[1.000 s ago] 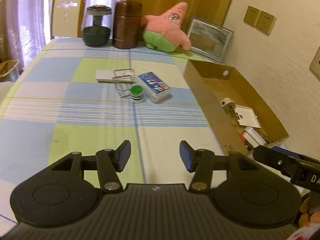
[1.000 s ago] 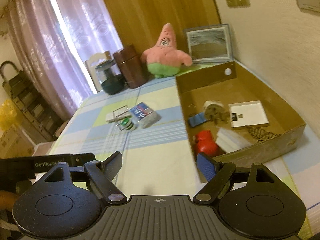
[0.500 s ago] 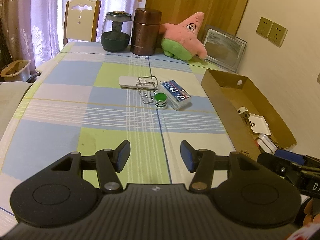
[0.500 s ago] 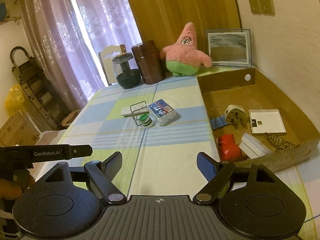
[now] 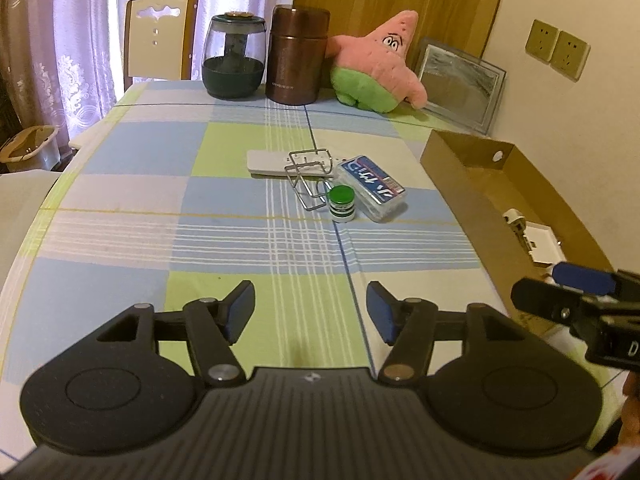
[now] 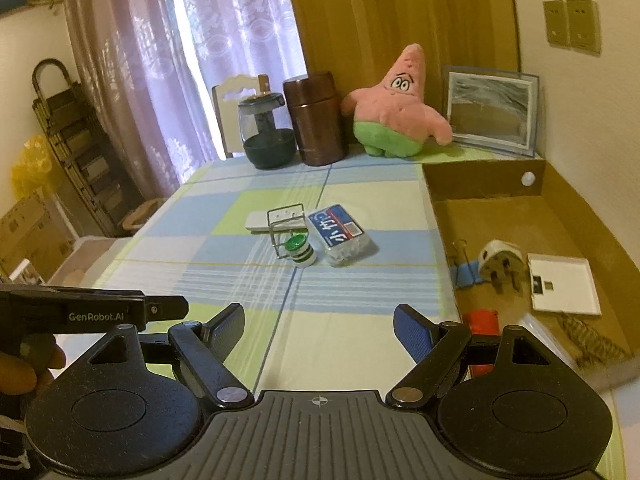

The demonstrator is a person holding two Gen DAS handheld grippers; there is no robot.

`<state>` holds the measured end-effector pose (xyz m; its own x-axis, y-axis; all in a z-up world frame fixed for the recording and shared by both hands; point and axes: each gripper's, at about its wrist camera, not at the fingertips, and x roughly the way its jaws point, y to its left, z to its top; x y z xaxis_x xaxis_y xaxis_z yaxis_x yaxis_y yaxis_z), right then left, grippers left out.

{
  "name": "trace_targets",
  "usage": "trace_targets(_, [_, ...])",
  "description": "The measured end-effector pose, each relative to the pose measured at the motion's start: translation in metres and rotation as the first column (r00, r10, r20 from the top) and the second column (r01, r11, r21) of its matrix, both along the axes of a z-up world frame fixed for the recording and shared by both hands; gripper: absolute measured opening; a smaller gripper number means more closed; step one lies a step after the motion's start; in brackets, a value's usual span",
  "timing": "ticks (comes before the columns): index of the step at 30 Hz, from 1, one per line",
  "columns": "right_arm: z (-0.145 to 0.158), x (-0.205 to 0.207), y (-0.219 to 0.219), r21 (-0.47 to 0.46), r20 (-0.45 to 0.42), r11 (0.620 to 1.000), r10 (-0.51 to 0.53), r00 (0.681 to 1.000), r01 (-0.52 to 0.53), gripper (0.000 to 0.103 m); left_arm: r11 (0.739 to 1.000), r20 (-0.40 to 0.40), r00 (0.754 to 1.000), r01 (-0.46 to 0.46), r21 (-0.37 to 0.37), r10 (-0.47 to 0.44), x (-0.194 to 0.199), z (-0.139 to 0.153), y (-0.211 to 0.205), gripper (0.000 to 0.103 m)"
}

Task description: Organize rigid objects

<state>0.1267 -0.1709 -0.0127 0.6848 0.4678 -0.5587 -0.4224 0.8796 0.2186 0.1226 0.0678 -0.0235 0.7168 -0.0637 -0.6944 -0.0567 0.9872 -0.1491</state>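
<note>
On the checked tablecloth lies a small cluster: a white remote (image 5: 267, 159) (image 6: 256, 221), a bent wire stand (image 5: 309, 168) (image 6: 285, 227), a green-capped little jar (image 5: 341, 203) (image 6: 298, 249) and a clear box with a blue label (image 5: 372, 187) (image 6: 339, 234). My left gripper (image 5: 311, 309) hovers well short of them, its jaws opening with nothing between them. My right gripper (image 6: 319, 321) is open and empty, also near the table's front. A cardboard box (image 5: 460, 176) (image 6: 484, 179) on the right holds a plug (image 6: 500, 262), a blue binder clip (image 6: 466, 270), a white card (image 6: 562, 286) and a red object (image 6: 483, 322).
At the table's far end stand a dark glass jar (image 5: 234, 56), a brown canister (image 5: 298, 54), a pink star plush (image 5: 374, 66) and a framed picture (image 5: 460, 84). A chair (image 5: 160, 36) is behind the table. Wall on the right.
Both grippers have pulled back from the table, so the cluster and box look farther off. The left jaws have spread wider. The right view has rolled to level.
</note>
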Motion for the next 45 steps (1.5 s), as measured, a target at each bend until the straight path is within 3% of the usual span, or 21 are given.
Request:
trace_targets(9, [-0.017, 0.045, 0.032, -0.074, 0.008, 0.996, 0.048, 0.999, -0.047, 0.079, 1.0, -0.013, 1.0, 0.011, 0.01, -0.011, 0.036, -0.019, 0.022, 0.062])
trace_targets(20, [-0.042, 0.107, 0.056, -0.163, 0.032, 0.985, 0.064, 0.997, -0.058, 0.079, 0.998, 0.009, 1.0, 0.028, 0.049, -0.029, 0.083, -0.039, 0.039, 0.083])
trace_targets(30, [-0.073, 0.156, 0.084, -0.303, 0.044, 0.947, 0.13, 0.991, -0.111, 0.078, 0.996, 0.006, 0.998, 0.06, 0.059, -0.061, 0.115, -0.054, 0.046, 0.084])
trace_targets(34, [-0.083, 0.172, 0.088, -0.318, 0.032, 0.941, 0.132, 0.991, -0.115, 0.078, 0.998, 0.005, 0.999, 0.051, 0.048, -0.052, 0.122, -0.057, 0.05, 0.084])
trace_targets(42, [-0.093, 0.19, 0.094, -0.339, 0.008, 0.931, 0.147, 0.989, -0.135, 0.058, 0.997, 0.0, 0.998, 0.069, 0.037, -0.069, 0.125, -0.059, 0.051, 0.084])
trace_targets(45, [-0.092, 0.186, 0.095, -0.351, 0.005, 0.926, 0.152, 0.988, -0.141, 0.057, 0.997, -0.004, 0.997, 0.074, 0.03, -0.074, 0.125, -0.06, 0.051, 0.084])
